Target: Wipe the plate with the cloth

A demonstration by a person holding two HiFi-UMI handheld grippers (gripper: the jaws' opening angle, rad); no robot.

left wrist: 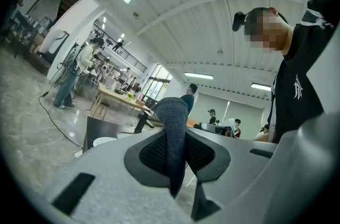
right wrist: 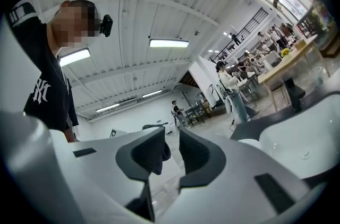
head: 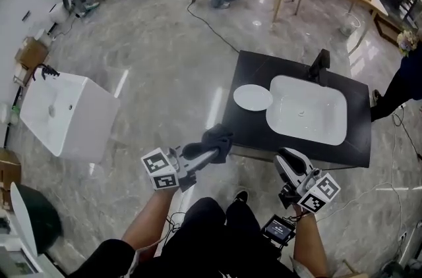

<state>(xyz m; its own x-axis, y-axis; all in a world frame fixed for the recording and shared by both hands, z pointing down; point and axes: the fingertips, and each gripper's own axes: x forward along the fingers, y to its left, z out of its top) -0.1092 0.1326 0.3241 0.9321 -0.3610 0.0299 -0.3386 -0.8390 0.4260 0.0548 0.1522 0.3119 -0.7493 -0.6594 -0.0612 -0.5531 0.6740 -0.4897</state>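
Cloth sits pinched in left hand-held gripper, right hand-held gripper spread and empty.

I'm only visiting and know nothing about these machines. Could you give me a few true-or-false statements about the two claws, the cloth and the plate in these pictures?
1. The left claw is shut on the dark cloth. True.
2. The cloth lies on the plate. False: it hangs in the left claw, short of the black counter, and the plate is bare.
3. The right claw grips the plate. False: its jaws stand apart with nothing in them.
4. In the head view, the plate sits just left of the white basin. True.
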